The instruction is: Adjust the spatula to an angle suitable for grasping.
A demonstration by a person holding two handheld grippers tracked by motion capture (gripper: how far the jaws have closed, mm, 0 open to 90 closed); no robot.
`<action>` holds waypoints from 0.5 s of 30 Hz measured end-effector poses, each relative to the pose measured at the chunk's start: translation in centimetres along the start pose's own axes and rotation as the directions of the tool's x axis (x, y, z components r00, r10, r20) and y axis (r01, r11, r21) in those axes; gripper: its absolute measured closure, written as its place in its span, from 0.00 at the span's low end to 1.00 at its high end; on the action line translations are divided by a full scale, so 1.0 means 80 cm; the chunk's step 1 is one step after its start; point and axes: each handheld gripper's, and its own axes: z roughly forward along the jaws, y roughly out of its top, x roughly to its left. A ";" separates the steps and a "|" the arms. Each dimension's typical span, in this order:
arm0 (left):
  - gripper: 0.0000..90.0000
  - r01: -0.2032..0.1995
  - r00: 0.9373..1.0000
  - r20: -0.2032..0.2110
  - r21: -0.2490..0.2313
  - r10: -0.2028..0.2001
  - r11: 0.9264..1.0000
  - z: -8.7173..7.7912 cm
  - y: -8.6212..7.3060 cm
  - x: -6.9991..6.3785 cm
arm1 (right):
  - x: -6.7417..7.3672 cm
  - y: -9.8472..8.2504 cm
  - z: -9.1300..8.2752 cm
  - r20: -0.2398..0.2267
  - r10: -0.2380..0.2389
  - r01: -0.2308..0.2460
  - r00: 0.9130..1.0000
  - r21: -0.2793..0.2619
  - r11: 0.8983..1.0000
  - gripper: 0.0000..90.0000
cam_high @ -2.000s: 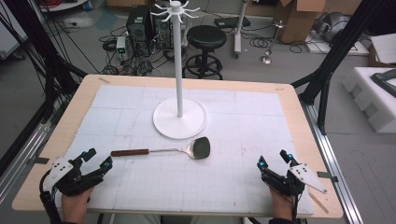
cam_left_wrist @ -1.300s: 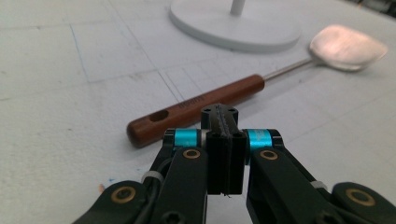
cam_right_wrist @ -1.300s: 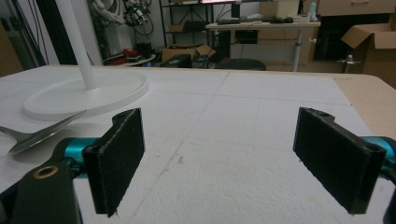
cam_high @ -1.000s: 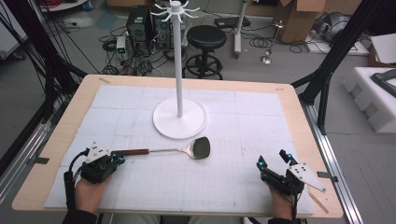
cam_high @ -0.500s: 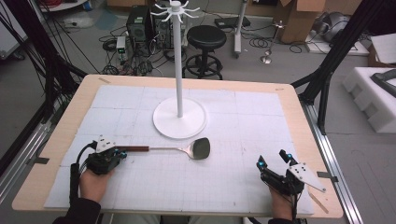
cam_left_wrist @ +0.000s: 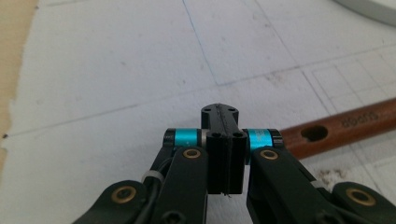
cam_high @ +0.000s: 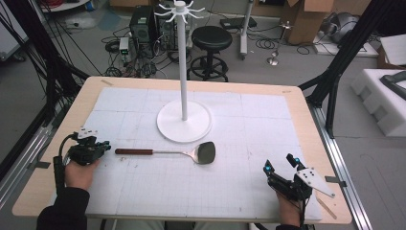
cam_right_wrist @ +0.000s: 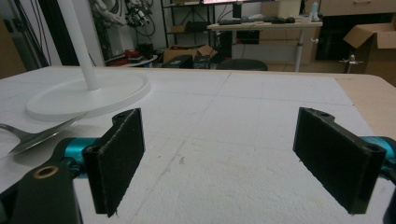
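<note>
A spatula [cam_high: 191, 153] with a brown wooden handle [cam_high: 133, 152] and a dark metal blade lies flat on the white mat, just in front of the white stand's base [cam_high: 184, 121]. My left gripper [cam_high: 106, 146] sits at the left, shut with nothing between its jaws, its tip just short of the handle's end. In the left gripper view the shut jaws [cam_left_wrist: 223, 122] point past the handle [cam_left_wrist: 343, 126], which lies to their right with a hanging hole. My right gripper [cam_high: 280, 165] rests near the front right, open and empty, its pads [cam_right_wrist: 119, 156] wide apart.
A tall white stand [cam_high: 181, 57] with hooks on top rises from a round base at the table's middle back. The white mat [cam_high: 249, 143] covers most of the wooden table. A stool, cables and boxes are on the floor beyond the far edge.
My left gripper has moved from the front left corner forward and right, up to the end of the spatula handle. The right gripper and the spatula have stayed put.
</note>
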 end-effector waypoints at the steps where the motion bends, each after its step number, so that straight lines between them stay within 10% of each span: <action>1: 1.00 -0.010 1.000 0.004 0.011 0.010 1.000 0.002 -0.002 -0.002 | 0.000 0.000 0.000 -0.001 -0.003 0.003 1.000 -0.002 1.000 0.17; 15: 1.00 -0.029 0.996 0.085 0.000 0.029 1.000 0.010 0.000 -0.036 | 0.001 0.000 0.001 0.004 -0.015 0.015 1.000 -0.003 1.000 0.17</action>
